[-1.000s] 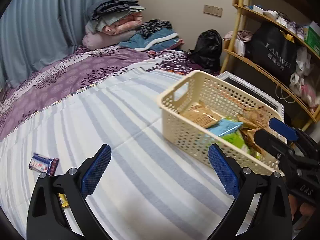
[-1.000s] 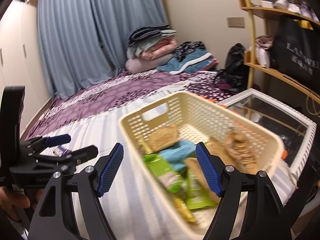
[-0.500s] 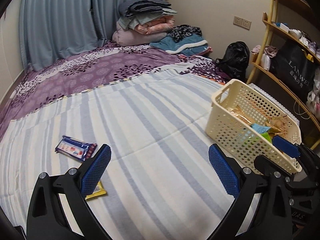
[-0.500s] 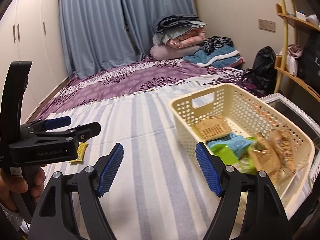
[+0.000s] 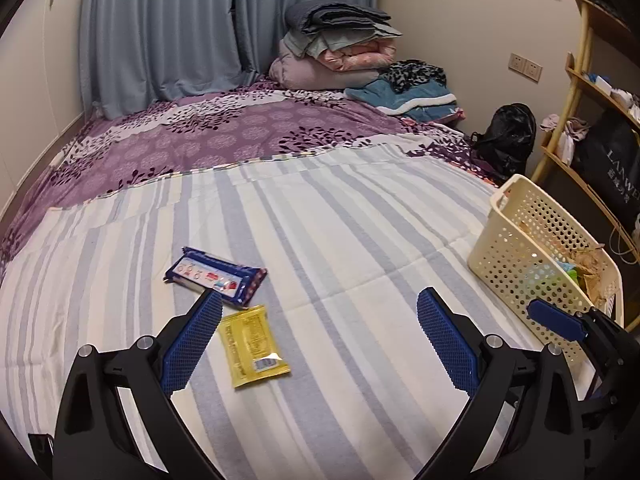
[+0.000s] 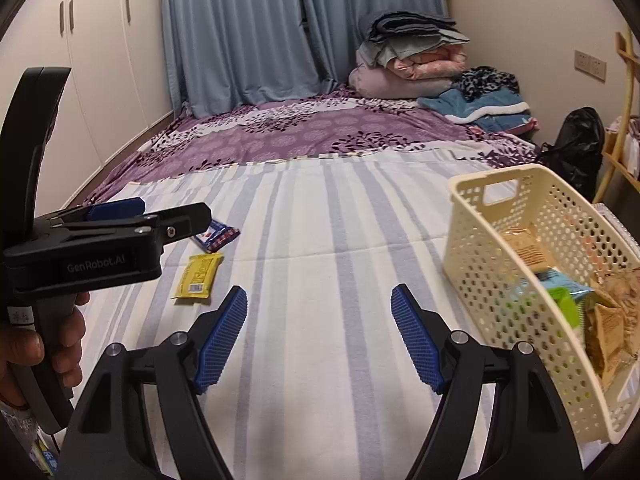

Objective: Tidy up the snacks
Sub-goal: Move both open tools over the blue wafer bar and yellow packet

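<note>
Yellow packet (image 5: 253, 347) lengthwise toward curtains (image 5: 168, 28)

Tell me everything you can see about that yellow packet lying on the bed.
The yellow packet is a small, flat, rectangular sachet of glossy foil or plastic, with fine dark print and a white barcode patch near one crimped end. It looks sealed. It lies flat on the striped sheet, just short of the blue snack bar; whether they touch is unclear. Nothing holds it: the left tongs stand open near it.
</note>
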The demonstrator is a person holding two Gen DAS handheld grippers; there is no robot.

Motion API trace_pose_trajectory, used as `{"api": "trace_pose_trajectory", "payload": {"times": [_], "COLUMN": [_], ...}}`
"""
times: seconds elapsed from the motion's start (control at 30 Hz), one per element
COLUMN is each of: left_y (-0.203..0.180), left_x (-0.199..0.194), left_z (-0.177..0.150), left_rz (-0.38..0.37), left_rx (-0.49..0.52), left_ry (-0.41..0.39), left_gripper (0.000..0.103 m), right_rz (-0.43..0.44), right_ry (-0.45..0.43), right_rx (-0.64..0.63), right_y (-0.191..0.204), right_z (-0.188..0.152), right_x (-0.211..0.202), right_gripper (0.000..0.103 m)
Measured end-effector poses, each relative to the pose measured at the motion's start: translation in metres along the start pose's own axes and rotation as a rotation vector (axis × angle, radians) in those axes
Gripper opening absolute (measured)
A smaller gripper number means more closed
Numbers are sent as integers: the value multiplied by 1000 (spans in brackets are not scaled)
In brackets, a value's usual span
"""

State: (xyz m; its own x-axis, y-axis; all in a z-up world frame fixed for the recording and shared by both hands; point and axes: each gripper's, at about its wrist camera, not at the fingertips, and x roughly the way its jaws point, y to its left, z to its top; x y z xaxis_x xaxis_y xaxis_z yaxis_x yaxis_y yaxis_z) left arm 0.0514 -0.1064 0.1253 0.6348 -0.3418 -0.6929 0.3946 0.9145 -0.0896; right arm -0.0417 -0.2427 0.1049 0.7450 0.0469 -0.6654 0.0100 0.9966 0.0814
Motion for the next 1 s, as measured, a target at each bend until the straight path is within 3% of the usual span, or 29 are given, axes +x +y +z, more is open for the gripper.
{"api": "trace_pose_trajectory", "payload": {"times": [0.57, 1.0], "left_y": [66, 150], "left_x": [13, 16], "left_z": [-16, -41], "left_rz": [77, 175], "left_rx": [-108, -280], "left_ry": [34, 69], "left_gripper": [99, 99], "right_rz": [89, 140], "right_ry": [96, 165], "right_rx": [-89, -162], "right_y": [52, 90], "right_z": [-4, -7], "right_x": [46, 80], "right_gripper": [74, 74]}}
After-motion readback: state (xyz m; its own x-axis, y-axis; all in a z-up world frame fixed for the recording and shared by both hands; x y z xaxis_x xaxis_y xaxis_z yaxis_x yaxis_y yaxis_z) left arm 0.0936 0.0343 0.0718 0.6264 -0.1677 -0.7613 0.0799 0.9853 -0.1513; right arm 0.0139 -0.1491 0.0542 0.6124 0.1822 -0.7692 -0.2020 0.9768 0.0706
